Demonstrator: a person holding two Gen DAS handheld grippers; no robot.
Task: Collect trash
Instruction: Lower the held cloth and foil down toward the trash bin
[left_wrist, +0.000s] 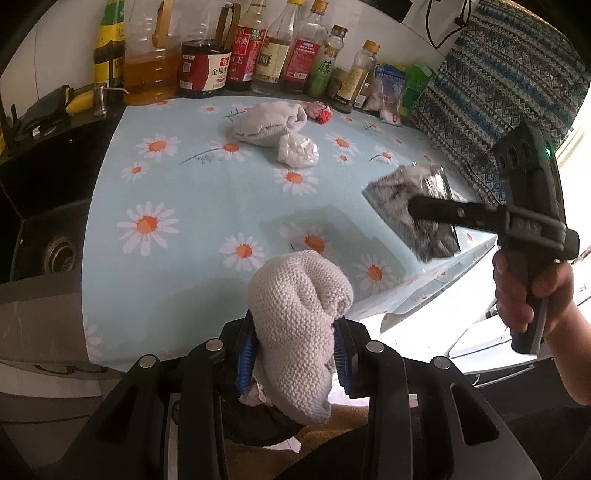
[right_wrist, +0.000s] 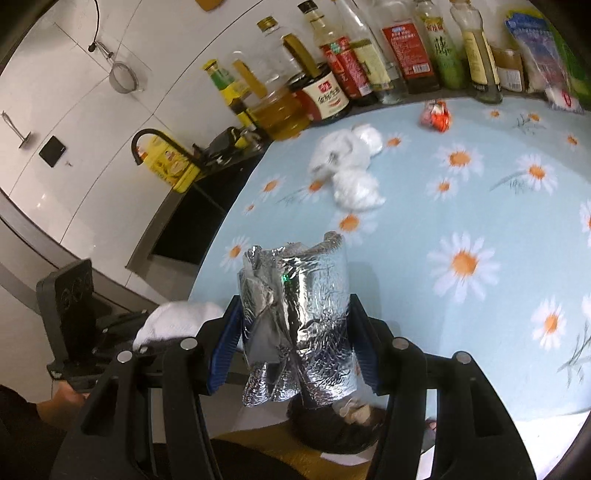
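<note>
My left gripper (left_wrist: 295, 354) is shut on a grey-white knitted cloth (left_wrist: 295, 306), held over the near edge of the daisy-patterned tablecloth (left_wrist: 177, 192). My right gripper (right_wrist: 295, 339) is shut on a crumpled silver foil bag (right_wrist: 299, 314). The left wrist view shows that foil bag (left_wrist: 406, 192) lifted above the table's right edge. Below both grippers sits a dark bin (right_wrist: 332, 432) with scraps inside. Farther back on the tablecloth (right_wrist: 480, 332) lie a white cloth bundle (left_wrist: 269, 123), a crumpled clear plastic bag (left_wrist: 297, 149) and a red wrapper (left_wrist: 322, 113).
A row of oil and sauce bottles (left_wrist: 240, 51) lines the back wall. A black sink (left_wrist: 51, 243) with a faucet (right_wrist: 155, 138) lies left of the table. A patterned fabric (left_wrist: 498, 85) covers something at the right. A person's hand (left_wrist: 528, 291) grips the right tool.
</note>
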